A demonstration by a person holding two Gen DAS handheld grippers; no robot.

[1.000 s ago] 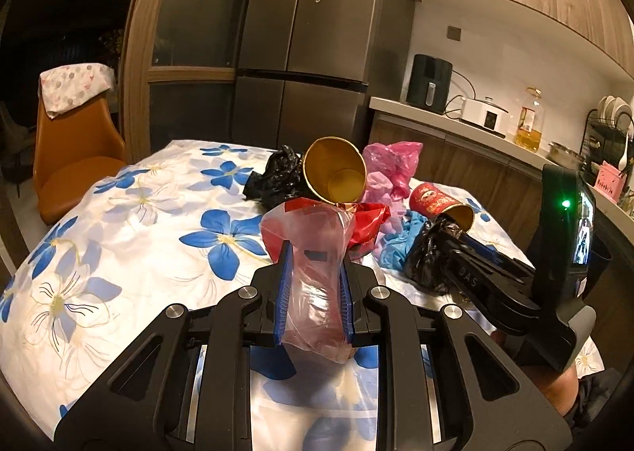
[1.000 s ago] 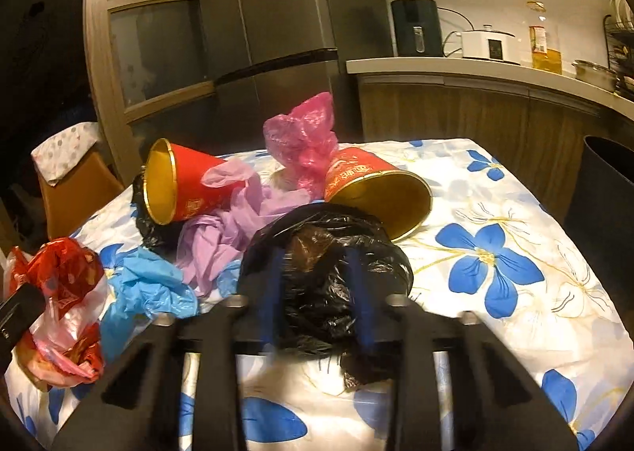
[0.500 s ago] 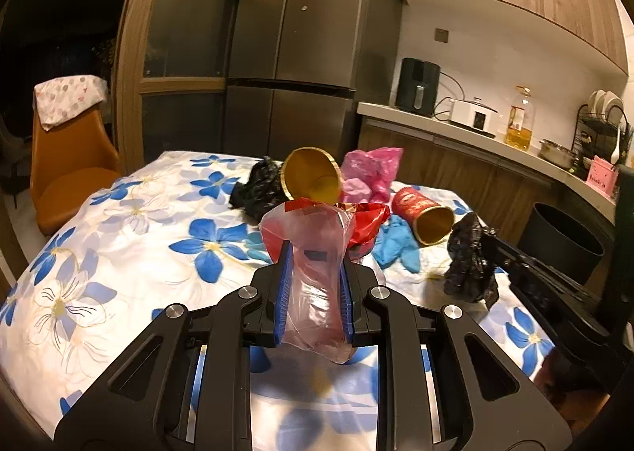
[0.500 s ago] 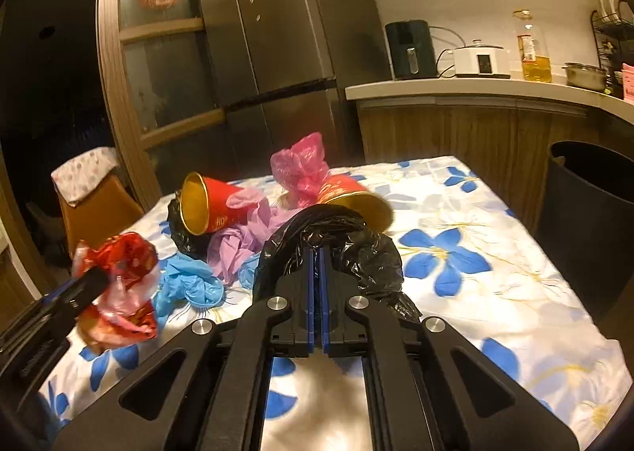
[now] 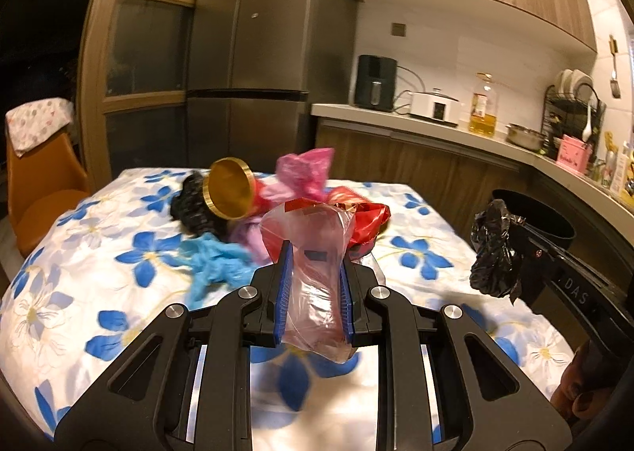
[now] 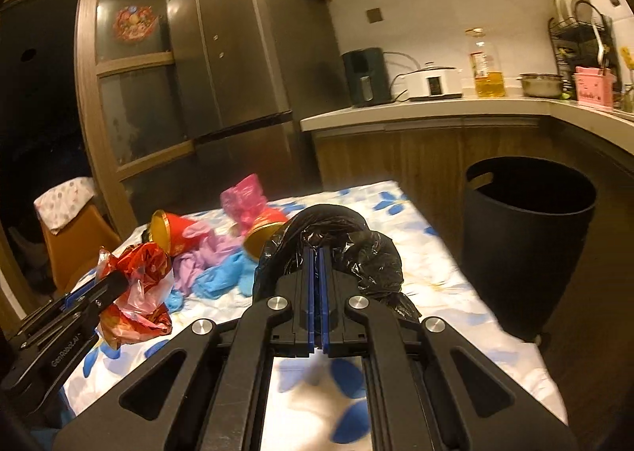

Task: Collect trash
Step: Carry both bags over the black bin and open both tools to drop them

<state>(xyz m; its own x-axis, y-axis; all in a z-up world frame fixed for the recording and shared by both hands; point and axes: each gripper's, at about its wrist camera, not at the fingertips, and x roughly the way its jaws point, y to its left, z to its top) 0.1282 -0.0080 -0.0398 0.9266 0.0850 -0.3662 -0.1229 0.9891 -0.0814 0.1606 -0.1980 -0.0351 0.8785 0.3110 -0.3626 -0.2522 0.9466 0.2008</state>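
Your left gripper [image 5: 313,292] pinches a crumpled red-and-clear plastic bag [image 5: 317,253] between its blue pads, lifted above the blue-flowered white tablecloth [image 5: 99,253]. Your right gripper [image 6: 317,292] has its fingers pressed nearly together on a crumpled black plastic bag [image 6: 348,249], held near the round black waste bin [image 6: 527,241]. On the tablecloth lie two red paper cups with gold interiors [image 6: 170,233], a pink bag [image 5: 305,170] and blue gloves [image 5: 214,257].

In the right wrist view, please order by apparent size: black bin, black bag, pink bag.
1. black bin, largest.
2. black bag, held close to the camera in the right claw, so its size is exaggerated.
3. pink bag, smallest, though farther away.
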